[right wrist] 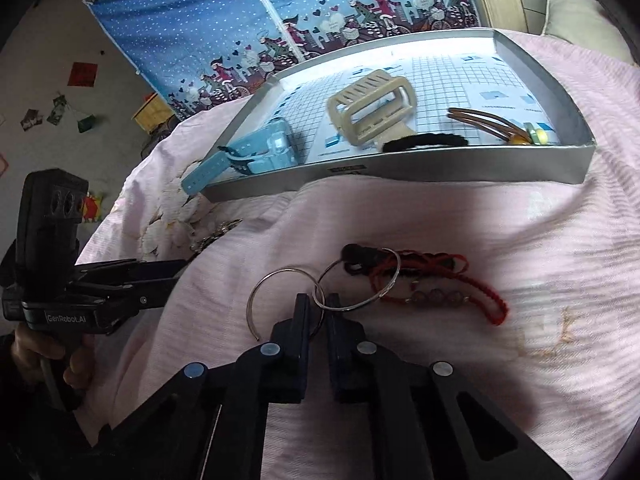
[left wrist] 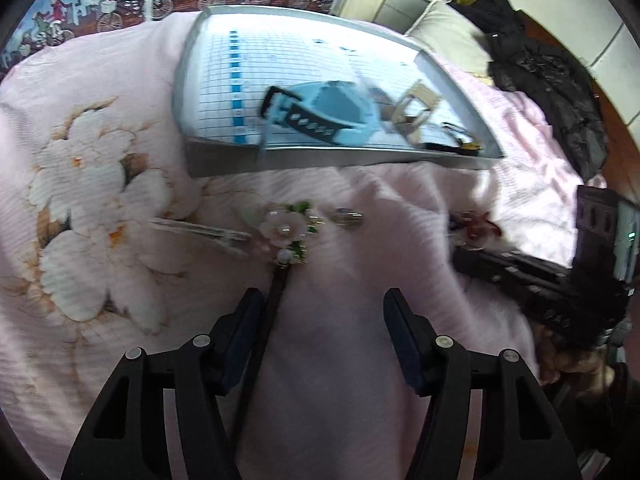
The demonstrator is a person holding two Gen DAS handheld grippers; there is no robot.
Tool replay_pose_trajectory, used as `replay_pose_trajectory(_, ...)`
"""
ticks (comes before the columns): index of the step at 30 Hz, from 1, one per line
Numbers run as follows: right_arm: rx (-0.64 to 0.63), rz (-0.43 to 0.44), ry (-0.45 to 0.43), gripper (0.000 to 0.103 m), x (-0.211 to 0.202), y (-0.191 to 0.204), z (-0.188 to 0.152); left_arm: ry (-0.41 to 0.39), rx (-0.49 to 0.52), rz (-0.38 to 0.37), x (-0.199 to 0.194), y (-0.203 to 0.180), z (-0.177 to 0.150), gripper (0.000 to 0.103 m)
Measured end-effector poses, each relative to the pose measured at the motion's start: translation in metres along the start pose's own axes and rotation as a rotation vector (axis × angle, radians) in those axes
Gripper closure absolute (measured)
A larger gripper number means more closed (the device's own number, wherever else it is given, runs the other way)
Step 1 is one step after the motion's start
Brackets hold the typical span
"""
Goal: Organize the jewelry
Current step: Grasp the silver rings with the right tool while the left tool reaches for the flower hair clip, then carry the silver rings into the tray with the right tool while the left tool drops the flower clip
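The left claw (left wrist: 324, 308) gapes wide over the pink bedspread (left wrist: 360, 280), one flower hairpin (left wrist: 286, 236) lying just ahead. The right claw (right wrist: 319, 312) is clenched on one of two silver bangles (right wrist: 356, 284); four pieces sit in the tray (right wrist: 440, 166).

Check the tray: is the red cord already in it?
No: the red cord lies on the pink bedspread, in front of the tray.
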State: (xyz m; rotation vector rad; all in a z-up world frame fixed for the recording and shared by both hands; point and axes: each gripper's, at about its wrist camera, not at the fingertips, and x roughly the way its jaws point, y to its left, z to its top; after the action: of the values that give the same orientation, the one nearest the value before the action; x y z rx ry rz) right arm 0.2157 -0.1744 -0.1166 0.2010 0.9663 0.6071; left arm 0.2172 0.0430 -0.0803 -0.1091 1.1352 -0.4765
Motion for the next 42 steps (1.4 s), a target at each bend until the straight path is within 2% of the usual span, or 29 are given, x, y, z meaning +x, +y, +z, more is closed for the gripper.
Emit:
replay_pose_trajectory(4, -0.027, 0.008, 0.001, 0.095, 0.000, 0.007, -0.002, -0.004, -0.033, -0.060, -0.003, 0.004, 0.003, 0.048)
replay_pose_trajectory(10, 0.003, 0.007, 0.001, 0.095, 0.004, 0.003, -0.002, -0.046, -0.079, 0.033, -0.004, 0.016, 0.008, 0.048)
replay_pose_trajectory(14, 0.000, 0.001, -0.006, 0.095, 0.004, 0.003, -0.002, -0.068, -0.101, 0.038, 0.003, 0.018, 0.016, 0.048)
replay_pose_trajectory(18, 0.006, 0.005, -0.010, 0.095, 0.006, 0.002, -0.001, -0.059, -0.069, 0.051, 0.009, 0.012, 0.018, 0.048)
replay_pose_trajectory(19, 0.008, 0.007, -0.011, 0.095, 0.007, 0.001, 0.000, -0.059, -0.064, 0.053, 0.010, 0.011, 0.018, 0.054)
replay_pose_trajectory(20, 0.008, 0.009, -0.012, 0.095, 0.007, 0.001, 0.000, -0.059, -0.065, 0.055, 0.011, 0.010, 0.018, 0.067)
replay_pose_trajectory(22, 0.004, 0.013, -0.013, 0.095, 0.008, 0.001, 0.000, -0.060, -0.089, 0.064, 0.012, 0.014, 0.018, 0.080)
replay_pose_trajectory(23, 0.001, 0.015, -0.015, 0.095, 0.007, 0.002, -0.001, -0.062, -0.106, 0.058, 0.011, 0.017, 0.017, 0.082)
replay_pose_trajectory(26, -0.014, 0.013, -0.016, 0.096, 0.007, 0.005, -0.001, -0.068, -0.130, 0.039, 0.010, 0.020, 0.015, 0.082)
replay_pose_trajectory(31, -0.040, 0.017, -0.037, 0.097, 0.003, 0.009, -0.002, -0.060, -0.083, 0.024, 0.001, 0.005, 0.012, 0.085)
replay_pose_trajectory(35, -0.065, 0.027, -0.075, 0.098, -0.004, 0.015, -0.001, -0.068, -0.056, -0.022, -0.005, -0.008, 0.009, 0.085)
replay_pose_trajectory(42, -0.155, 0.007, -0.148, 0.098, -0.018, 0.032, 0.001, -0.108, -0.023, -0.044, -0.014, -0.024, 0.006, 0.085)
